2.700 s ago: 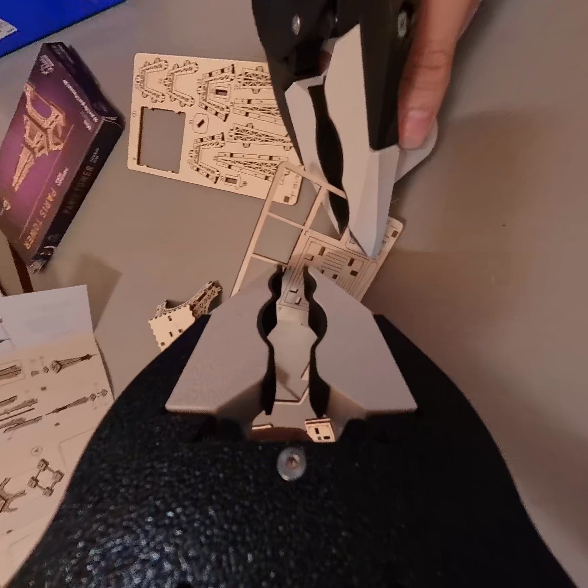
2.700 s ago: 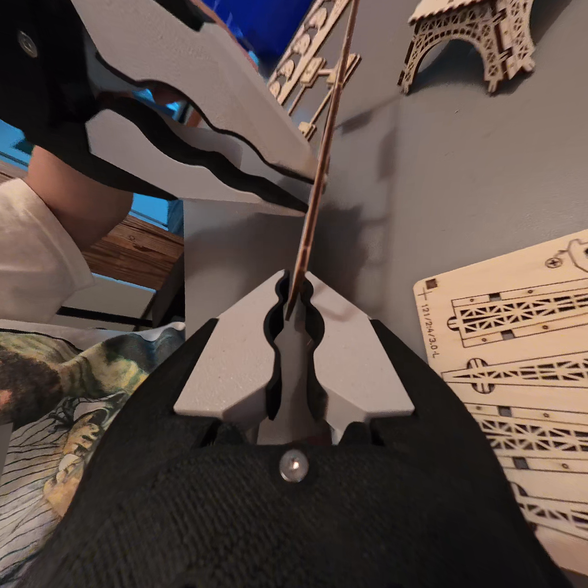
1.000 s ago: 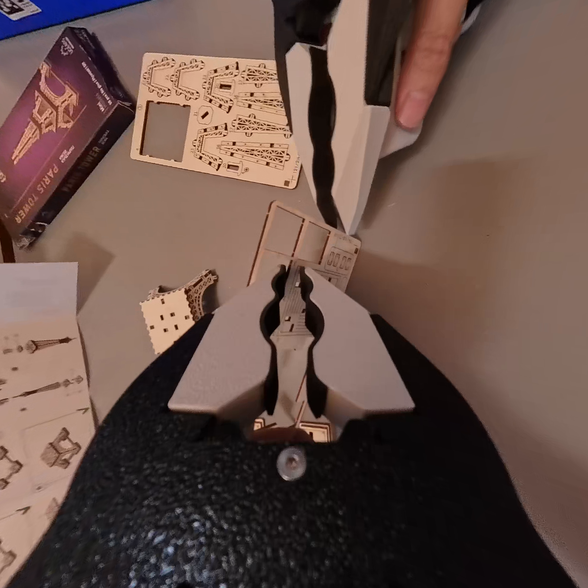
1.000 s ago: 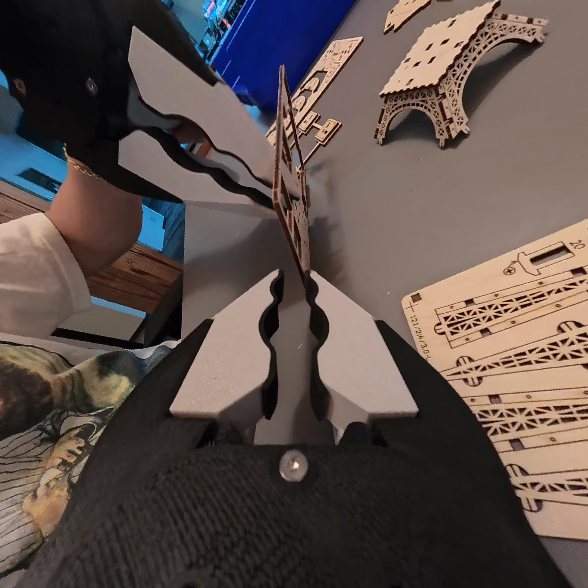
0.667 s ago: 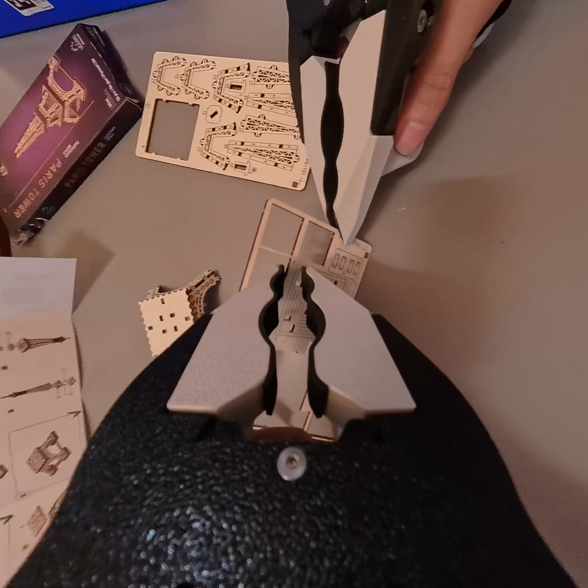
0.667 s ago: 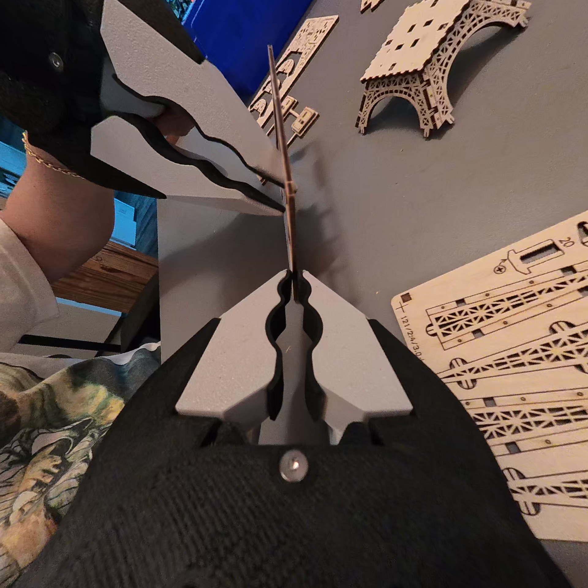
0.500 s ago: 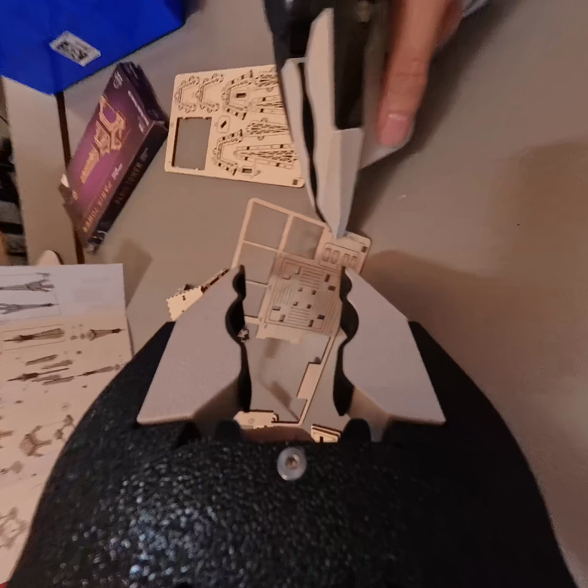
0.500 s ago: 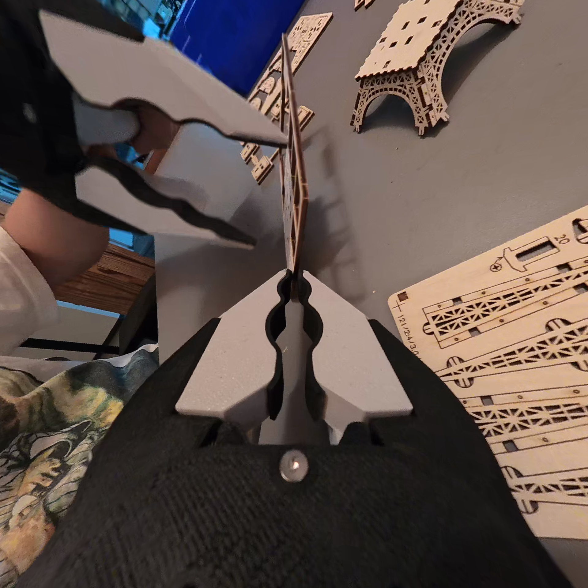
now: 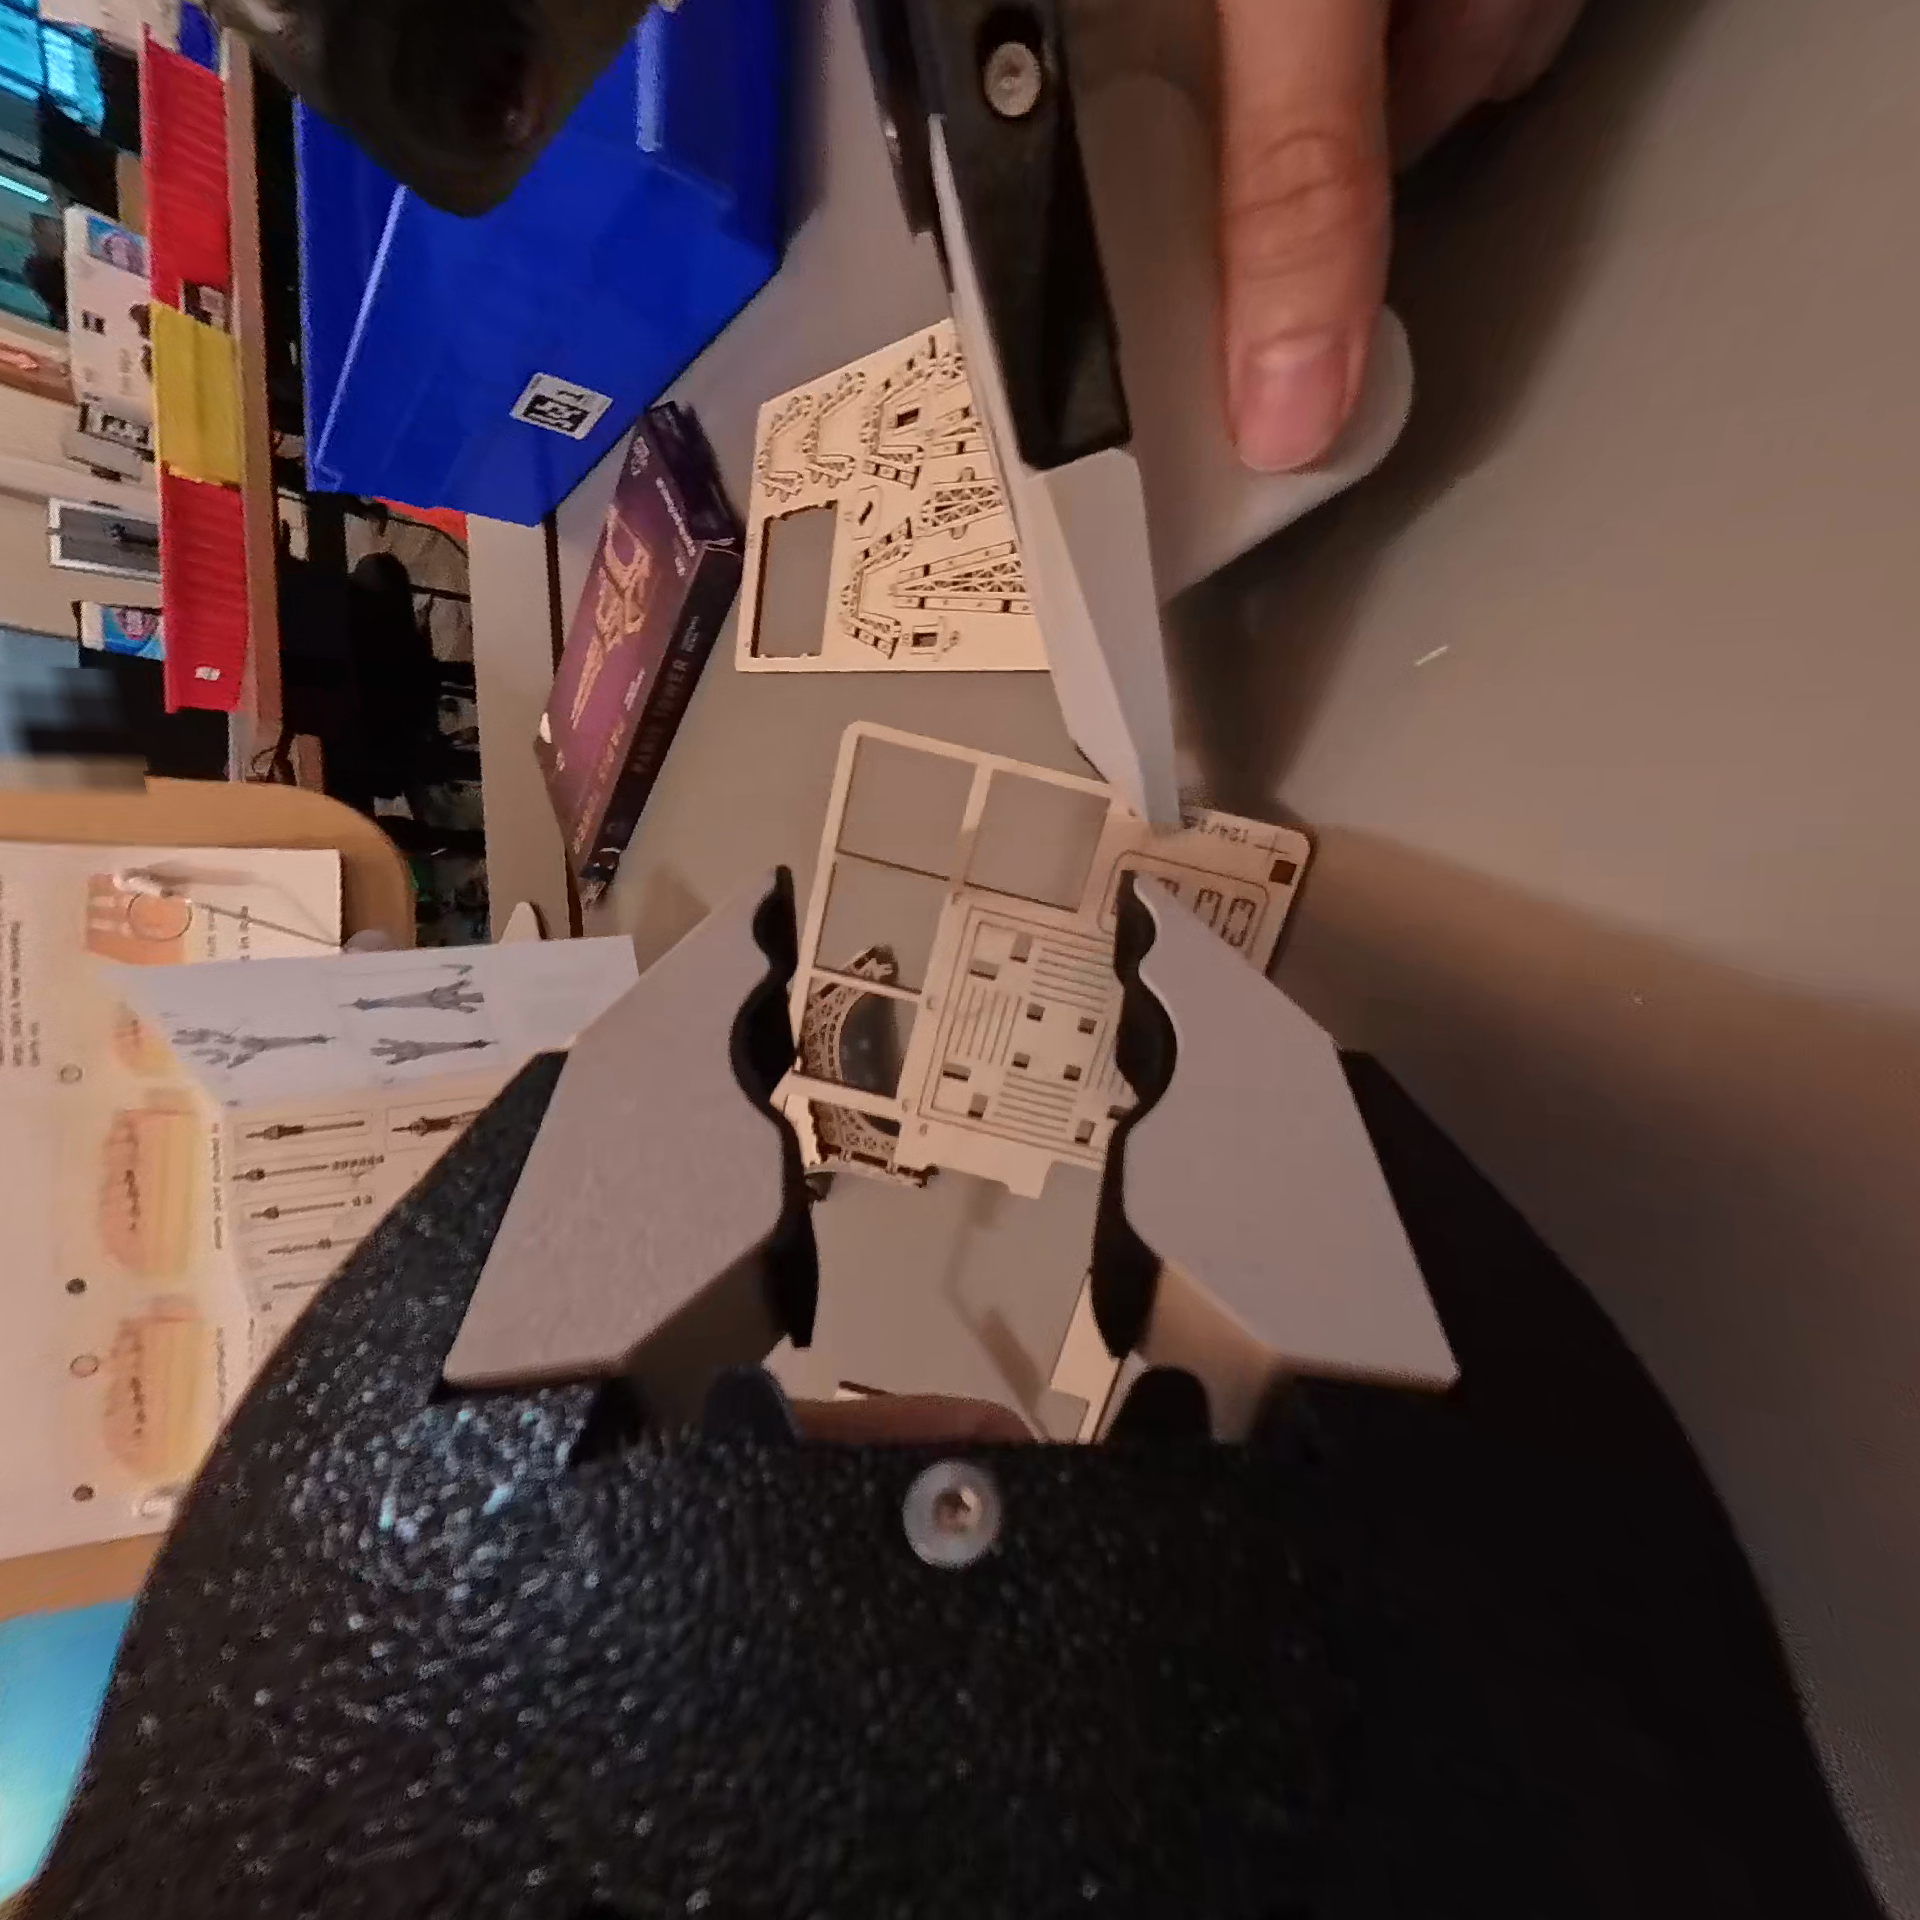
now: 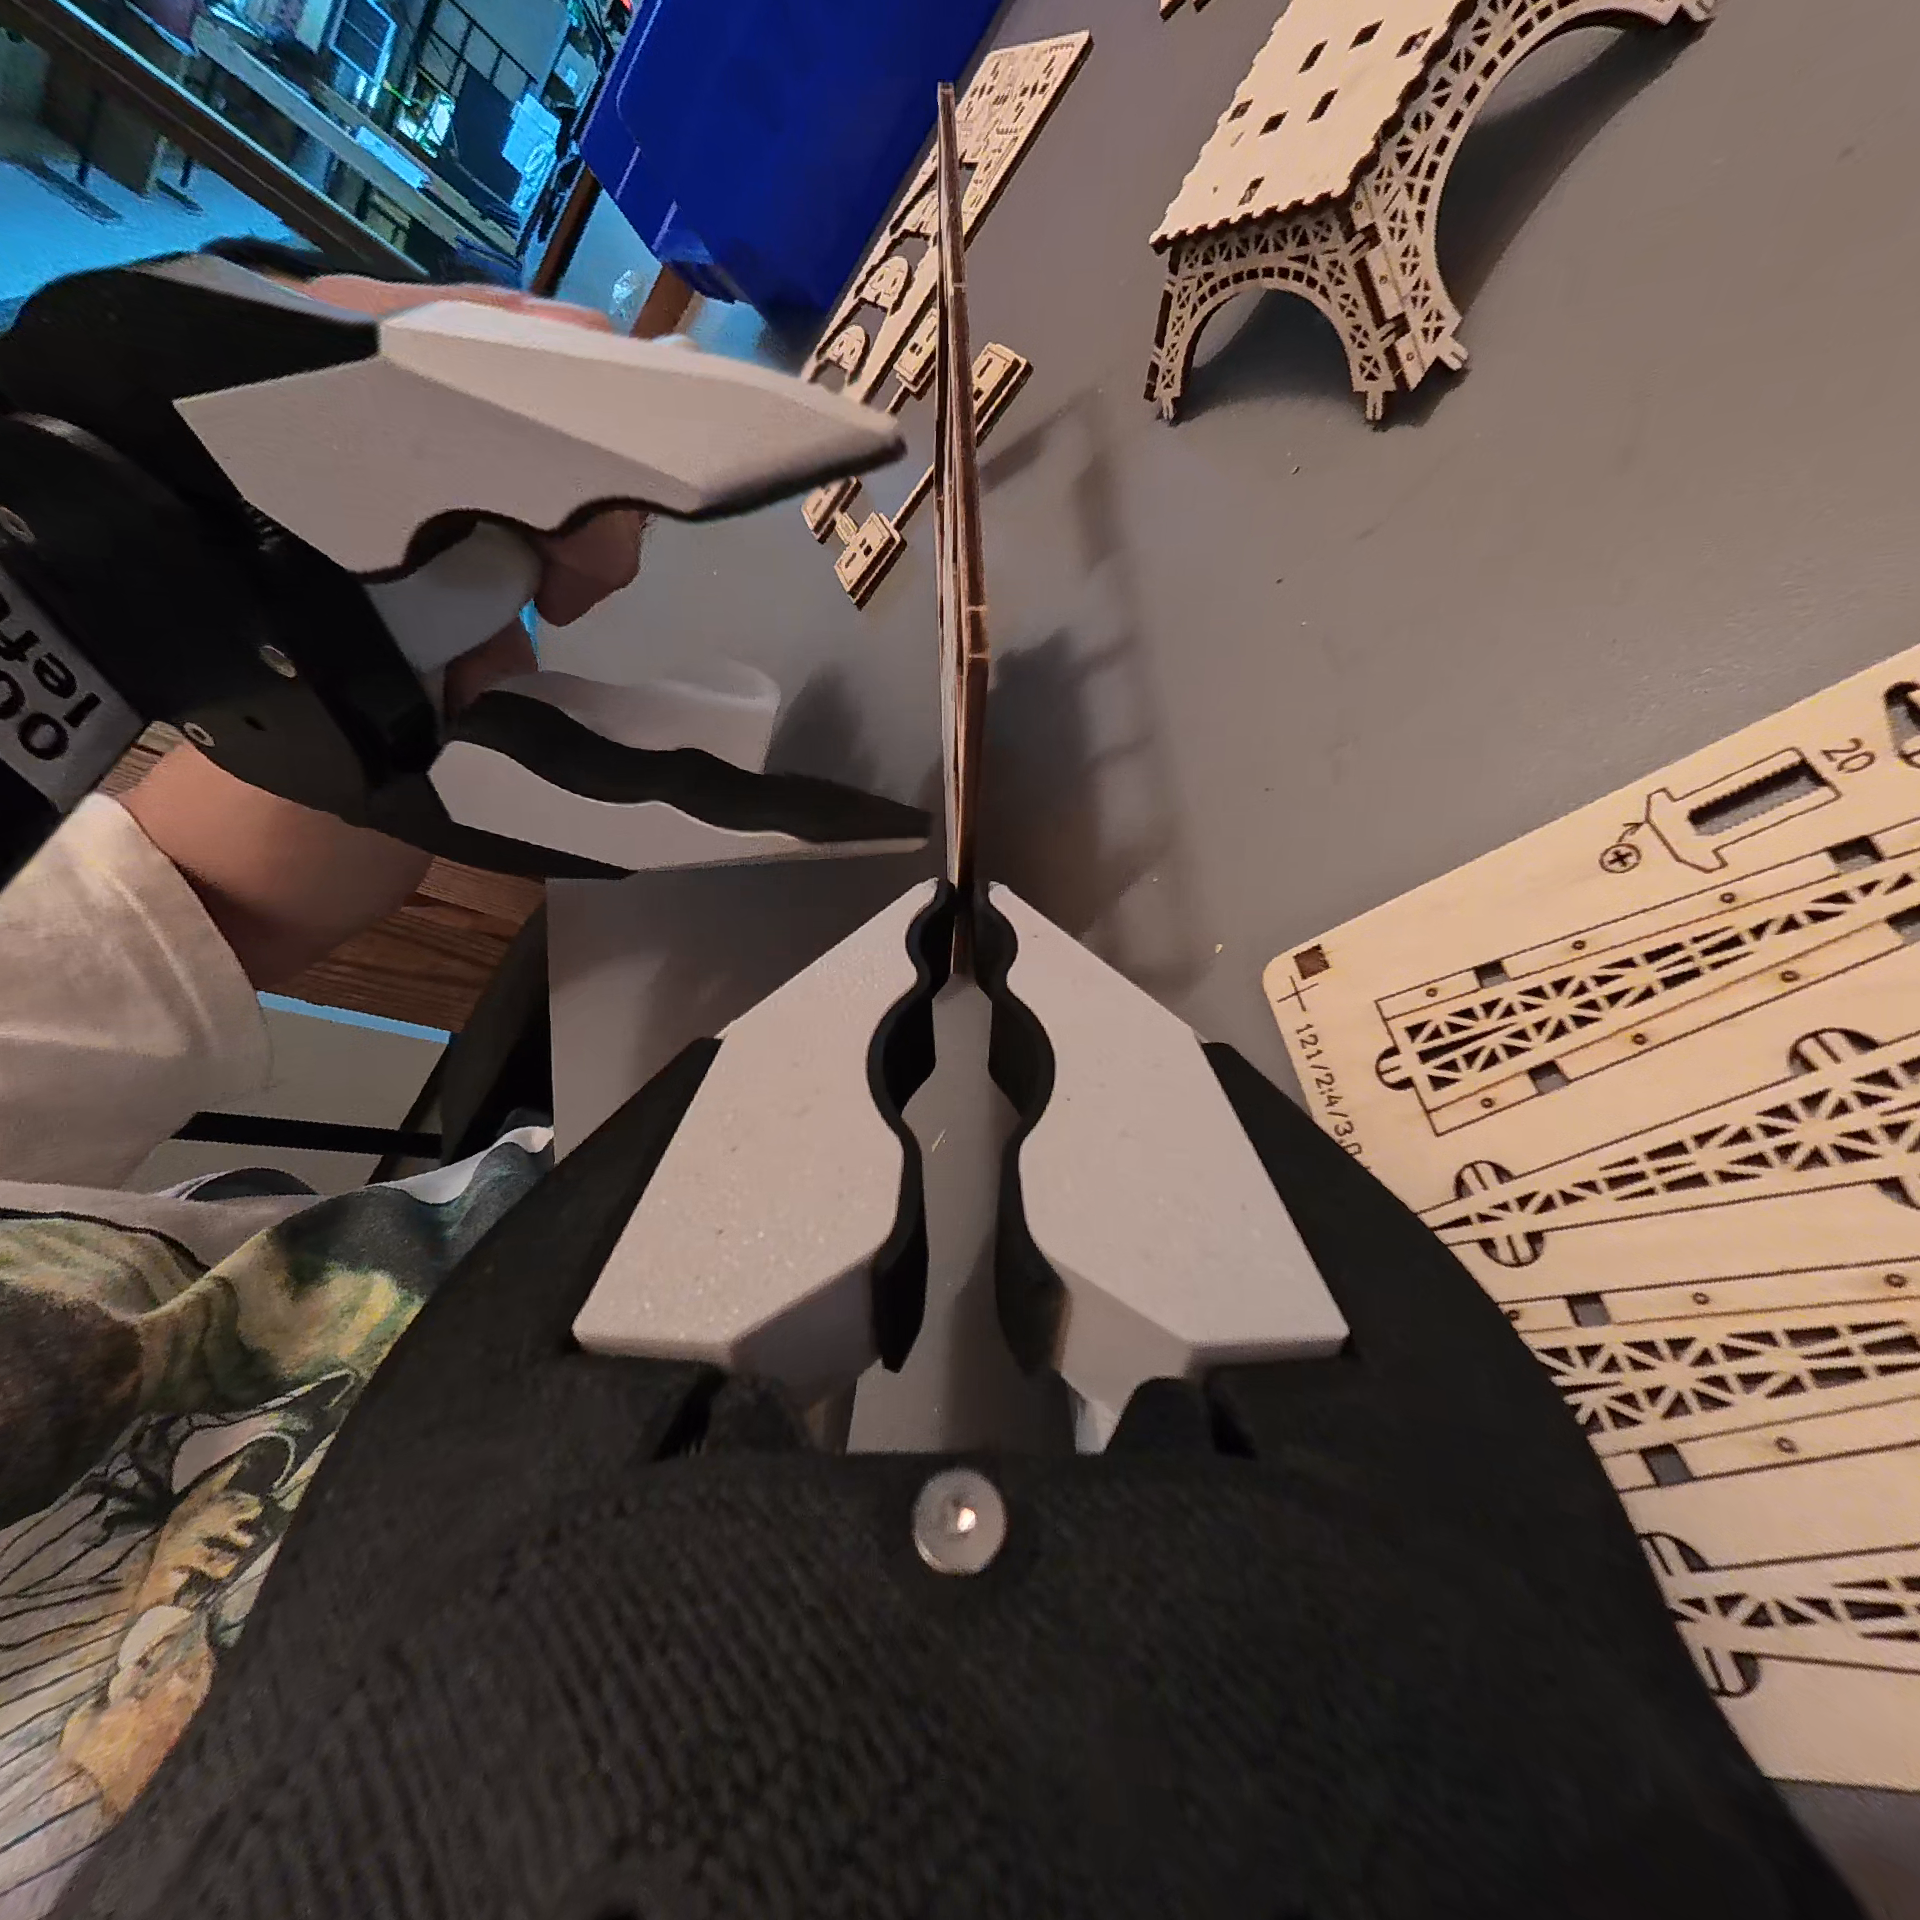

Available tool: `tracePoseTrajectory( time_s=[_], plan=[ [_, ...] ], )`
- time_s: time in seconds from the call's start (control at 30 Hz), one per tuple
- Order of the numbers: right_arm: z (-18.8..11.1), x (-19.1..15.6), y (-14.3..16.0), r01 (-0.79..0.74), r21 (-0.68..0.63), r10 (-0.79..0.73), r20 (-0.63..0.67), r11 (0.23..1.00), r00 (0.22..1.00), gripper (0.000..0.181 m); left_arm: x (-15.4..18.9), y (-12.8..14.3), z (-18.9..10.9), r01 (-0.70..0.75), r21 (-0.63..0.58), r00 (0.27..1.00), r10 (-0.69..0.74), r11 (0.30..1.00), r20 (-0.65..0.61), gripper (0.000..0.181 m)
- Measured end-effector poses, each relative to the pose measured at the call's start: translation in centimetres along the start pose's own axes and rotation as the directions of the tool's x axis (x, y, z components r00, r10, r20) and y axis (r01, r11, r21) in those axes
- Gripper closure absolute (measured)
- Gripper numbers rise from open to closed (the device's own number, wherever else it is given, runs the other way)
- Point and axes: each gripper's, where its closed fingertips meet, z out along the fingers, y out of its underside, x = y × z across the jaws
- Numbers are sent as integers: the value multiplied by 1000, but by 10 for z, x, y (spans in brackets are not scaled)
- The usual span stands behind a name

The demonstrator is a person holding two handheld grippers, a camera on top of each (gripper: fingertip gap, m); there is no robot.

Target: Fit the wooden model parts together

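A: Left wrist view: left gripper [image 9: 956, 904] jaws spread, holding nothing. The sheet [image 9: 1023, 997] hangs between its fingers; right gripper [image 9: 1158, 810] pinches one corner.

B: Step?

A: Looks like freeing the square panel. Next: left closes on it squarely.

B: Right wrist view?

A: Sheet [image 10: 961, 582] edge-on, clamped at the tips. Tower base [image 10: 1340, 177] on the table. Box [image 9: 634, 634] and sheets bear print; skipping it.

Tabletop: a plain grey matte tabletop [image 9: 1558, 727] is lying under dim, warm light.
Bin: a blue plastic bin [image 9: 540, 301] is sitting at its far edge.
Beyond: blurred shelving with red and yellow panels [image 9: 197, 416] is standing behind.
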Motion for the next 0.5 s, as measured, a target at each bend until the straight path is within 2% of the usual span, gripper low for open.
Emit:
tracePoseTrajectory(
  time_s=[0.03,0.1,0.23,0.43,0.5],
  plan=[
    [0,0,0,1,-1,-1,-1,1000,1000,180,1,1,2,-25,-11,1000,25,1000,-2,122],
    [0,1,0,2,-1,-2,-6,1000,1000,180,0,0,3,-63,-18,998,63,998,-3,121],
    [0,0,0,4,-3,-4,-7,1000,1000,180,7,-1,4,-120,-26,990,117,992,-82,133],
    [1,1,1,6,-11,-6,-15,1000,1000,180,8,-2,9,-219,-29,956,209,975,-207,129],
    [1,2,2,8,-13,-9,-22,1000,1000,180,15,-1,10,-245,-24,930,228,969,-288,143]
  ],
)
